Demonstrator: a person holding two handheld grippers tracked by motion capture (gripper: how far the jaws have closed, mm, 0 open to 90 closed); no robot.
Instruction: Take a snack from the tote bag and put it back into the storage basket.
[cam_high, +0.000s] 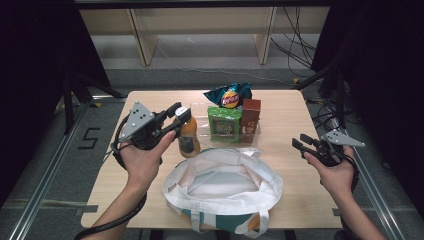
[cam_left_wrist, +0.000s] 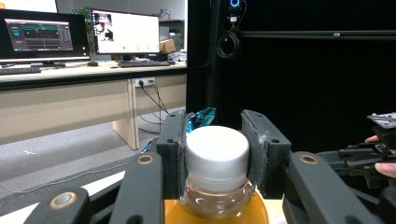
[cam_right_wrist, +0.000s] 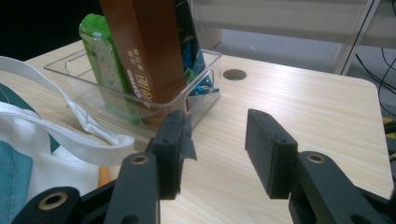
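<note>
While your left hand-held gripper (cam_left_wrist: 215, 156) clamps the white cap of the juice bottle (cam_high: 188, 136), the bottle stands upright on the bench (cam_high: 290, 190), its long axis vertical, just left of the clear tray (cam_high: 251, 138). The open white bag (cam_high: 222, 187) lies close in front of it, toward you, so this hand looks best placed for a lift up and into the bag. Your right hand-held gripper (cam_right_wrist: 215, 154) waits half open and empty, well off to the right.

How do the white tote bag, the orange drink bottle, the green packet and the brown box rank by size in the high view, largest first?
1. White tote bag, clearly largest.
2. Orange drink bottle and green packet: look alike, unranked.
3. Brown box, partly hidden behind the packet, so unsure.
</note>
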